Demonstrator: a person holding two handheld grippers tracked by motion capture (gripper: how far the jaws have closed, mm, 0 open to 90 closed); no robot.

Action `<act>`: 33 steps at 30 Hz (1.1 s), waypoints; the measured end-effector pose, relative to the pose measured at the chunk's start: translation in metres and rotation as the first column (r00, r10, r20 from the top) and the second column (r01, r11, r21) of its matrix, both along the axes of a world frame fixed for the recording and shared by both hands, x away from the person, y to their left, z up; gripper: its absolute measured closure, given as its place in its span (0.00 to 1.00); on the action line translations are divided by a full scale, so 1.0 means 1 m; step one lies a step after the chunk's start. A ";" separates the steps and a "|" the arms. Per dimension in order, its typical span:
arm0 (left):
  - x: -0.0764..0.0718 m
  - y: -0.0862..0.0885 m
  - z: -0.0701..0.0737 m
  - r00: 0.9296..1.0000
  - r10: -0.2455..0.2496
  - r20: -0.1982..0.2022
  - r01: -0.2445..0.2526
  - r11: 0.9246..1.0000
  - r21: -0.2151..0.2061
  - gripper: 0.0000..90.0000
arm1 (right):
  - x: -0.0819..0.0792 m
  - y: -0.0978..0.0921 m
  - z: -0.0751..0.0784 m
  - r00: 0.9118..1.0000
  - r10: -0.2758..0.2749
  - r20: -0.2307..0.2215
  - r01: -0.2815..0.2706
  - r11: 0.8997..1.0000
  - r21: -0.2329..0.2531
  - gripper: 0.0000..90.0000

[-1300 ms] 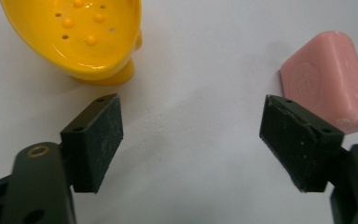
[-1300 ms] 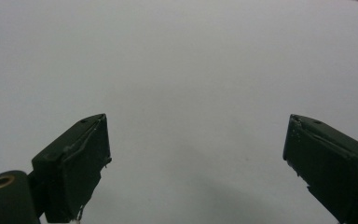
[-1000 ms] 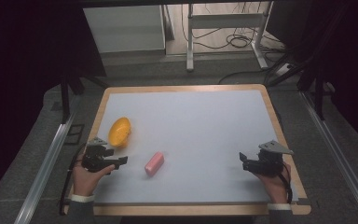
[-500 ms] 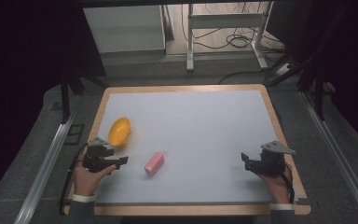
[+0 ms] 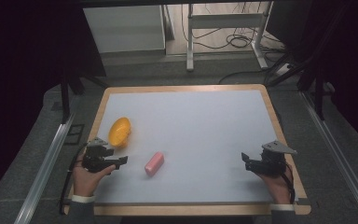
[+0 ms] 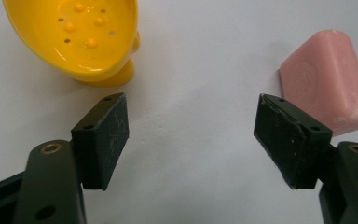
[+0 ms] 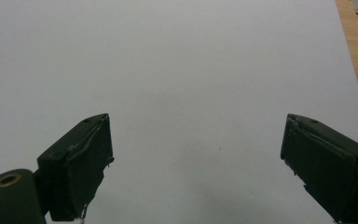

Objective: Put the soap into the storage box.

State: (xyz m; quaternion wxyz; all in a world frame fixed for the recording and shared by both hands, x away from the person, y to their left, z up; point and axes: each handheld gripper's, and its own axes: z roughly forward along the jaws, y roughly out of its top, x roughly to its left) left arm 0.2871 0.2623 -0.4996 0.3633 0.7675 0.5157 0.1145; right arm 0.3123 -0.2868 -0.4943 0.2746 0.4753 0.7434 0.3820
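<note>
From the high view, you hold the left gripper [image 5: 119,161] at about eight o'clock on the white table [image 5: 200,126], its jaws pointing toward the middle. Just behind it, at nine o'clock, sits the yellow dish [image 5: 119,131], close to the wooden rim. The pink soap [image 5: 154,163] lies just beyond the left jaw tips, near seven o'clock, apart from both dish and gripper. Your right gripper [image 5: 247,159] rests at four o'clock by the right edge, well apart from everything, jaws aimed inward. Both your hands sit at the near edge of the table.

Over to the left gripper view: your jaws stand wide apart with nothing but bare table between them. The dish [image 6: 79,37] is up at eleven o'clock, hollow side showing bumps and small holes. The soap [image 6: 328,81] is at two o'clock, just beyond the right-hand jaw.

Now the right gripper view: jaws spread wide again, holding nothing, over plain white surface. A strip of wooden rim [image 7: 356,60] runs down at one o'clock.
</note>
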 end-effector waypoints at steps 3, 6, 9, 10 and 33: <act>-0.002 -0.004 0.004 1.000 -0.010 0.009 0.010 1.000 0.006 0.30 | -0.001 -0.001 0.001 1.000 -0.004 0.000 0.004 1.000 -0.002 0.10; -0.002 -0.007 0.008 1.000 -0.017 0.011 0.017 1.000 0.013 0.29 | -0.002 -0.003 0.001 1.000 -0.007 -0.003 0.007 1.000 0.001 0.10; -0.003 -0.005 0.013 1.000 -0.008 0.022 0.008 1.000 -0.005 0.29 | -0.002 -0.004 0.000 1.000 -0.009 -0.007 0.009 1.000 0.004 0.10; -0.003 -0.005 0.015 1.000 -0.006 0.026 0.006 1.000 -0.007 0.29 | -0.001 -0.004 0.000 1.000 -0.012 -0.007 0.012 1.000 0.003 0.10; 0.001 -0.030 0.035 0.996 -0.084 0.026 0.084 0.996 0.015 0.28 | -0.002 -0.003 -0.002 1.000 -0.006 -0.015 0.006 1.000 -0.008 0.10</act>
